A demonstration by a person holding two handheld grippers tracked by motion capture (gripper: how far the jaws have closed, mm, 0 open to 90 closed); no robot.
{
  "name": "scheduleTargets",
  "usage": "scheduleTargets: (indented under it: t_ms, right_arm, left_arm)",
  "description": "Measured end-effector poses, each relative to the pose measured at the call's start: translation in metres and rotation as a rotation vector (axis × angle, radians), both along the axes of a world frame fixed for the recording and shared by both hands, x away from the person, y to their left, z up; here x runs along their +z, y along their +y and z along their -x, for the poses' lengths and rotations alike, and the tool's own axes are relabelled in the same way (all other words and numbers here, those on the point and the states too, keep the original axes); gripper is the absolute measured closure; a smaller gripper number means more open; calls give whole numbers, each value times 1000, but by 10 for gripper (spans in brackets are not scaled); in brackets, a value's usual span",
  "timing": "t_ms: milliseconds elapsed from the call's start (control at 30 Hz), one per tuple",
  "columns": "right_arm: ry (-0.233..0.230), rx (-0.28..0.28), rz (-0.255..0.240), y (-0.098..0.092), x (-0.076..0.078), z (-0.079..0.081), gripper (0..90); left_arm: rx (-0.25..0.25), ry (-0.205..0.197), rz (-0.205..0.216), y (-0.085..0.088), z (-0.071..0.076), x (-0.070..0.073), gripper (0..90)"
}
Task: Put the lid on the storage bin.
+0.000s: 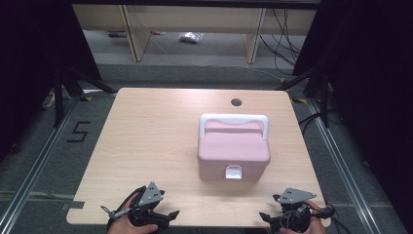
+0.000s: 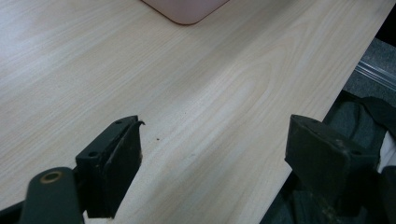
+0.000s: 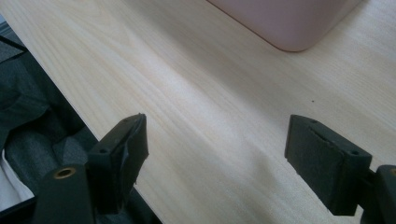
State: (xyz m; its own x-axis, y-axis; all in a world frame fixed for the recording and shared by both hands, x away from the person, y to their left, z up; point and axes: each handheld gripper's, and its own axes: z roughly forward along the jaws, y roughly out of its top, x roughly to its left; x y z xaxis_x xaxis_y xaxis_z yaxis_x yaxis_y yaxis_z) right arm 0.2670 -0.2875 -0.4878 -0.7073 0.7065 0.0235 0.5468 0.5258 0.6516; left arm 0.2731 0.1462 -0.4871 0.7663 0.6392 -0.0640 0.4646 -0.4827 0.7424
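Observation:
A pink lidded box (image 1: pixel 233 151) with a white handle (image 1: pixel 234 118) and a white front latch (image 1: pixel 233 172) stands right of the middle of the wooden table (image 1: pixel 151 136). My left gripper (image 1: pixel 166 216) rests at the table's near left edge, open, and points right. My right gripper (image 1: pixel 268 219) rests at the near right edge, open, and points left. In the left gripper view, the jaws (image 2: pixel 217 128) stand wide apart over bare wood, with a corner of the box (image 2: pixel 187 9) far ahead. The right gripper view has the same wide gap (image 3: pixel 217 123), with the box (image 3: pixel 289 23) ahead.
A round cable hole (image 1: pixel 236 102) sits near the table's far edge. Black stand legs (image 1: pixel 65 85) flank the table on both sides. A "5" marking (image 1: pixel 78 131) is on the floor at left. Wooden shelving (image 1: pixel 195 29) stands behind.

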Motion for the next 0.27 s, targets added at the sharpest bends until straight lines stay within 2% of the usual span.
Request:
scheduleTargets:
  t_ms: [67, 133, 267]
  right_arm:
    - [15, -7, -3, 1, 0, 0, 225]
    - [8, -3, 3, 1, -1, 0, 225]
    - [8, 2, 7, 0, 0, 0, 222]
  left_arm:
    - [4, 0, 1, 0, 0, 0, 181]
    - [-1, -6, -15, 1, -1, 0, 181]
    - [13, 11, 5, 1, 0, -1, 181]
